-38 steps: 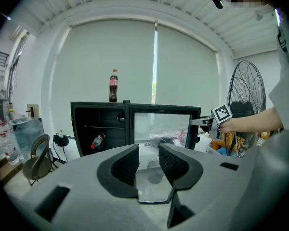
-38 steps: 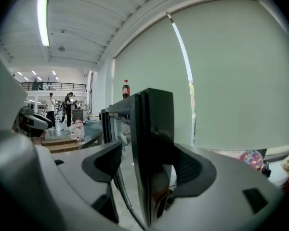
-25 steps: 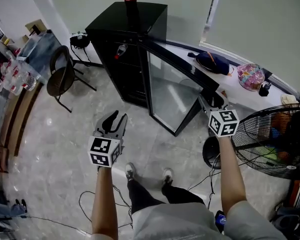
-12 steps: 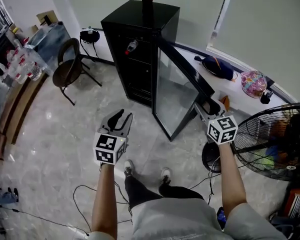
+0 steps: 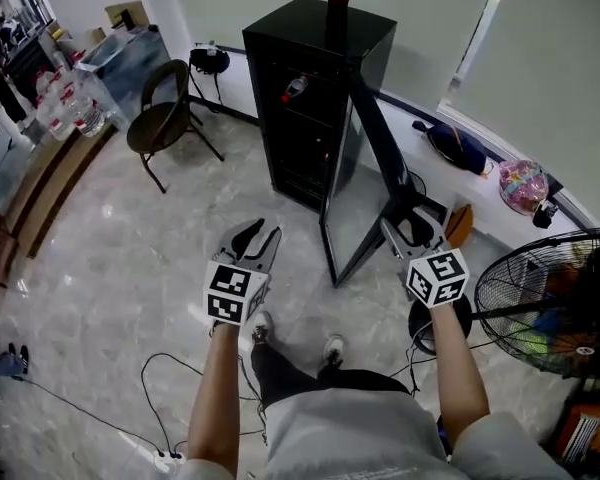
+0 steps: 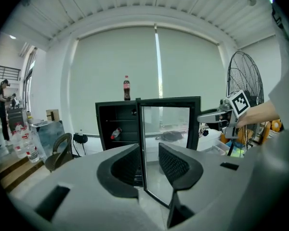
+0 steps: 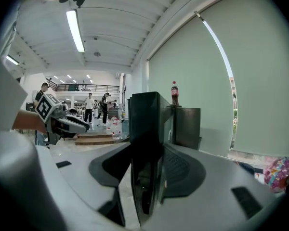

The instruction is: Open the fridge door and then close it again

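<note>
Seen from above, a person wears a light grey top [image 5: 345,433] with short sleeves [image 5: 492,446], black trousers [image 5: 280,380] and pale trainers [image 5: 261,340]. The left gripper [image 5: 255,236] and the right gripper [image 5: 408,230] are grey moulded shells with dark, finely textured pads [image 6: 176,163]. Each carries a white cube [image 5: 235,293] printed with black square markers. The right gripper's jaws have just been closing, with the edge of the fridge door [image 5: 378,153] between them.
</note>
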A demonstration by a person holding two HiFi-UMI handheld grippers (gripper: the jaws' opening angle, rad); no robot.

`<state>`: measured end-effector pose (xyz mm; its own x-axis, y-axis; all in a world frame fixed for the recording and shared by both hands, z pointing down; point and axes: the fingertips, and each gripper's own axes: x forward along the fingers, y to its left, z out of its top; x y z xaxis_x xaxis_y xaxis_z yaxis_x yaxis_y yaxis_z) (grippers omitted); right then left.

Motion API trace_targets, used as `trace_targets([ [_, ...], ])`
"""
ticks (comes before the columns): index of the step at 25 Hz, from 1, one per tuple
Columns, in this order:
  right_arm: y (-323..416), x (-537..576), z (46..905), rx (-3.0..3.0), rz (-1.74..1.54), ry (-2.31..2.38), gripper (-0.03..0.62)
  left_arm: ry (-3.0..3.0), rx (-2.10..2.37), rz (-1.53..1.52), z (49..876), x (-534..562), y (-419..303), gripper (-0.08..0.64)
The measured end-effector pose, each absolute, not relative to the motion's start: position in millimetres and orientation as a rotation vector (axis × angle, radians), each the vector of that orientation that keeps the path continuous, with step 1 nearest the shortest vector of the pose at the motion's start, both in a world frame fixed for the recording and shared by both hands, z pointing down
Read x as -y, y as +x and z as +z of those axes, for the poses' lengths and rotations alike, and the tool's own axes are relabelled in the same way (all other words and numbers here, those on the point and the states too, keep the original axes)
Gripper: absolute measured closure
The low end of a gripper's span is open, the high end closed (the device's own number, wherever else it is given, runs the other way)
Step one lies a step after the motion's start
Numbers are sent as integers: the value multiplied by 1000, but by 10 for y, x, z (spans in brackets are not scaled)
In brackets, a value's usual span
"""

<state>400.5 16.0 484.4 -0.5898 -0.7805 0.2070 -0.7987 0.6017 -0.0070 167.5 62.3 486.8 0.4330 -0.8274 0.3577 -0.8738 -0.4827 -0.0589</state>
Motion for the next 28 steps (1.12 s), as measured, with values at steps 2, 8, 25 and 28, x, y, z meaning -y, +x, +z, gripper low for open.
trace_targets([
  [2,3851,-199,4836,2659,145,1269,396,2522,1528,509,4902,-676,1614,436],
  [8,3457,-298,4829,2691,125,1145,404,2464,1545,488,5013,-831,1452,436],
  [25,2347,-242,4817,2702,47,825,460,2417,1525,485,5182,-786,973,436],
  [28,2169,-195,4811,2696,43,788,460,2411,1502,486,5224,-729,907,436],
])
